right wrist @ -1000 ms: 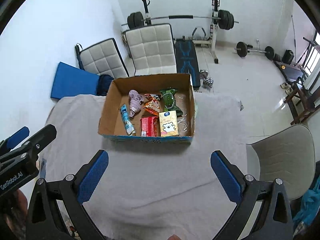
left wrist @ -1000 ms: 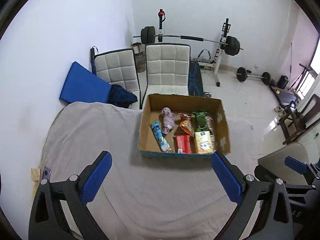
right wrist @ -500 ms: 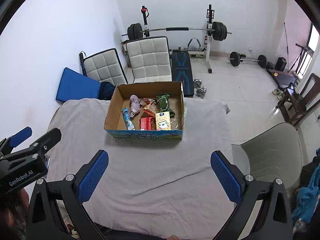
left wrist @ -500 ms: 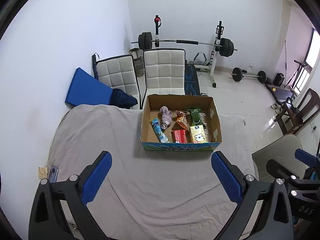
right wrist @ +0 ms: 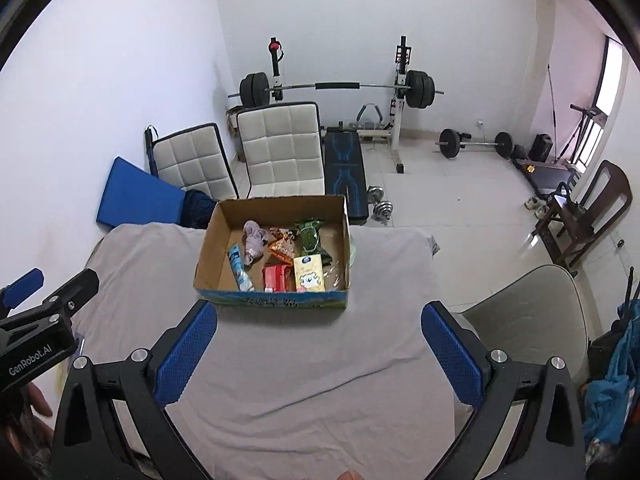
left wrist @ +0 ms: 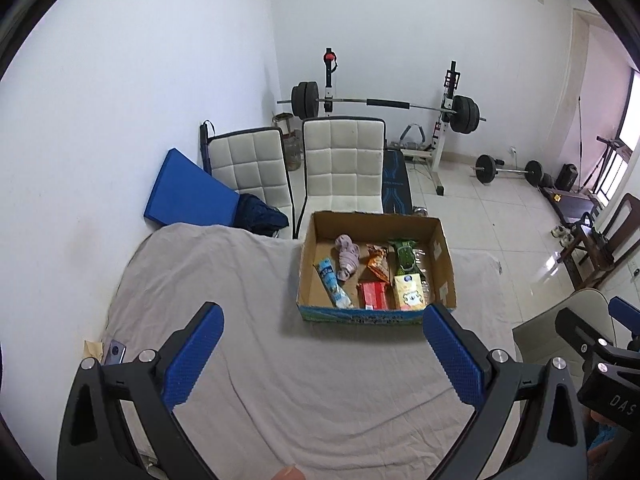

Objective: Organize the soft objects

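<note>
I've pulled both wrists back and up over the last second, so the cardboard box (left wrist: 376,268) with its soft items now sits smaller, mid-frame on the grey cloth (left wrist: 280,380), while my left gripper (left wrist: 320,356) and right gripper (right wrist: 318,354) hang spread wide, empty, suggesting the sorting is finished.

"GenRobot.AI" on the left gripper (right wrist: 38,312); "DAS" on the right gripper (left wrist: 596,336)

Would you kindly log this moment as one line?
left gripper: open, empty | right gripper: open, empty | cardboard box: on cloth, six items inside
</note>
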Motion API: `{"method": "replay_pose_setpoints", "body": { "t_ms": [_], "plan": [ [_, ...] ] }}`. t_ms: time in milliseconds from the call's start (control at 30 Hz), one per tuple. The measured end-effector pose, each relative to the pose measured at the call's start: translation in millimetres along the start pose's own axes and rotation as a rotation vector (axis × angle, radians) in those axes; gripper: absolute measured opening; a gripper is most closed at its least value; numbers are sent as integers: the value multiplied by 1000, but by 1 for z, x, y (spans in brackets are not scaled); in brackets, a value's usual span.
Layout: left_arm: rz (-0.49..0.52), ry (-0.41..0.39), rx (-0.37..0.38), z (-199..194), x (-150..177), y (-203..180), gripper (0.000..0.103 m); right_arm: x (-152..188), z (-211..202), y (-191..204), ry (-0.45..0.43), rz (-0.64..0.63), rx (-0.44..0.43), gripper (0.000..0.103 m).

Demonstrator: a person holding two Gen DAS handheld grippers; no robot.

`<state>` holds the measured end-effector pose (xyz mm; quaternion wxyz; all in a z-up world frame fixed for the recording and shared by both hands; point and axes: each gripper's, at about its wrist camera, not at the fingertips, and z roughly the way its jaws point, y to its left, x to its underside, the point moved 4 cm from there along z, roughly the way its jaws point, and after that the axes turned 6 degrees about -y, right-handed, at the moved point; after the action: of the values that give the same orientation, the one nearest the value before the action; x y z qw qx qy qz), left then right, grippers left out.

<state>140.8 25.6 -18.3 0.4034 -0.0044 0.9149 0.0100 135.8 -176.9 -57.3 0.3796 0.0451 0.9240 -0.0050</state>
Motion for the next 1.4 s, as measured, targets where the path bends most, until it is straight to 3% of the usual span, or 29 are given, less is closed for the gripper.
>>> {"method": "replay_pose_setpoints", "body": {
  "t_ms": [400,1400],
  "plan": [
    [-7,-27,-24,14,-13,7,102,-12,20,3,-11,-13,32,103],
    [34,-3,-14,34,-14,-17,102,-20,43,-16,-1,-13,38,103]
  ]
}}
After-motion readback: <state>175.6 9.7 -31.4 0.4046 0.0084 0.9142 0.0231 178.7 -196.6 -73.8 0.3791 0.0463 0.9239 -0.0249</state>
